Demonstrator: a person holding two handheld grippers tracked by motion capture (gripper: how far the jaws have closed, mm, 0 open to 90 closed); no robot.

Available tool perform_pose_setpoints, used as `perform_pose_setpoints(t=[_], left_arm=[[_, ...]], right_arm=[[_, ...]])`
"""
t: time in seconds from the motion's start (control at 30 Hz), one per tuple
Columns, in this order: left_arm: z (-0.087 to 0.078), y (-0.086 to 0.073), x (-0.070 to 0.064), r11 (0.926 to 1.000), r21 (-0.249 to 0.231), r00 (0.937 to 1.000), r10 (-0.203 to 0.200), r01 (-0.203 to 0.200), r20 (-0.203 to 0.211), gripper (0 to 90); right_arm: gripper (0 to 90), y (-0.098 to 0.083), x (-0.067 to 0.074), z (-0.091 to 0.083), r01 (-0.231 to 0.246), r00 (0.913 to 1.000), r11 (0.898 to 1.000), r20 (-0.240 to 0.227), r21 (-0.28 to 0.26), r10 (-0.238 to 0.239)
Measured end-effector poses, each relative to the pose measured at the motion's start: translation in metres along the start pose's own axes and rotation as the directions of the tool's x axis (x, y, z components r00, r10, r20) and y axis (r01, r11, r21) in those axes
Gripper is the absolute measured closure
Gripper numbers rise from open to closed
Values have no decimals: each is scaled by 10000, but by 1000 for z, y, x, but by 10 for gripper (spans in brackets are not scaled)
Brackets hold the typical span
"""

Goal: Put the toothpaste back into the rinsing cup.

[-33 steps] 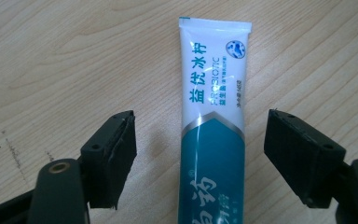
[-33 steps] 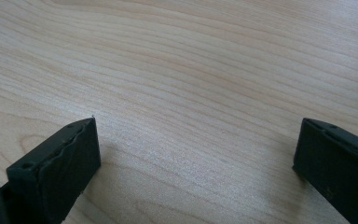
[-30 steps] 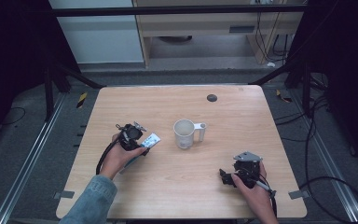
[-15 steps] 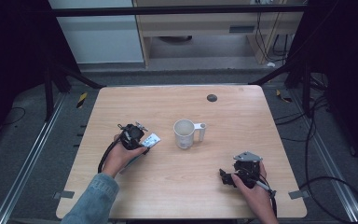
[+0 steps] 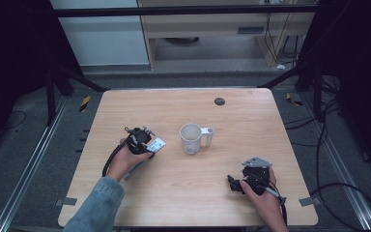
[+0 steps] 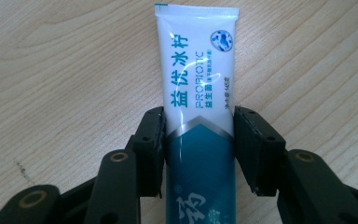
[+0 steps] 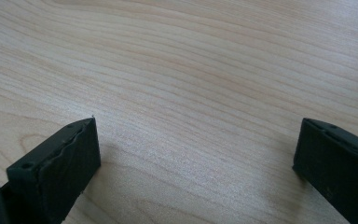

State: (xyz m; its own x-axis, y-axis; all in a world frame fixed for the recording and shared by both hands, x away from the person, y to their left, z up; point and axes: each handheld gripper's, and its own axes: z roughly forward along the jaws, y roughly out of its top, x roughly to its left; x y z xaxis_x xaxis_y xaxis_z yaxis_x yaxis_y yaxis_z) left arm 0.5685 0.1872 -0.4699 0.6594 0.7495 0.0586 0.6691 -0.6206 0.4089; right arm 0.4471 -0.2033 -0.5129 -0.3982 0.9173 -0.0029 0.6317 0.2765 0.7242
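1. Right claw (image 5: 232, 182) sits low on the worktop (image 5: 251, 121), jaws wide apart, nothing in them.
2. Left claw (image 6: 198, 140) has just been closing; its pads now squeeze the toothpaste tube (image 6: 197, 74) lying flat between them.
3. A white mug (image 5: 192, 138) stands just beyond it.

You wear a blue denim sleeve (image 5: 95, 205) behind your left gripper (image 5: 147, 143), whose black jaws carry brass-ringed screws, while a grey three-cornered plate tops your right gripper (image 5: 232, 182).
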Motion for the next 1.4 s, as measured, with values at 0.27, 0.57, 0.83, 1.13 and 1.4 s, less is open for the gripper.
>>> perform_pose_setpoints(t=[0.27,0.57,0.83,1.13,1.4], left_arm=[[-1,1,1,9998,114,9998,-162,160,113,616],[-10,0,2,9995,-177,9995,-251,255,209,765],[-14,-4,-1,9988,-360,9994,-327,332,150,780],[-36,-1,0,9953,-893,9993,-385,386,26,782],[-42,2,-1,9948,-960,9994,-355,355,17,782]], right_arm=[[6,0,0,0,-2,10000,10000,0,0,2],[6,0,0,0,-2,10000,10000,-1,-1,2],[6,0,0,0,26,10000,10000,13,9,-26],[6,0,0,0,11,10000,10000,2,3,-11],[6,0,0,0,12,10000,10000,9,4,-12]])
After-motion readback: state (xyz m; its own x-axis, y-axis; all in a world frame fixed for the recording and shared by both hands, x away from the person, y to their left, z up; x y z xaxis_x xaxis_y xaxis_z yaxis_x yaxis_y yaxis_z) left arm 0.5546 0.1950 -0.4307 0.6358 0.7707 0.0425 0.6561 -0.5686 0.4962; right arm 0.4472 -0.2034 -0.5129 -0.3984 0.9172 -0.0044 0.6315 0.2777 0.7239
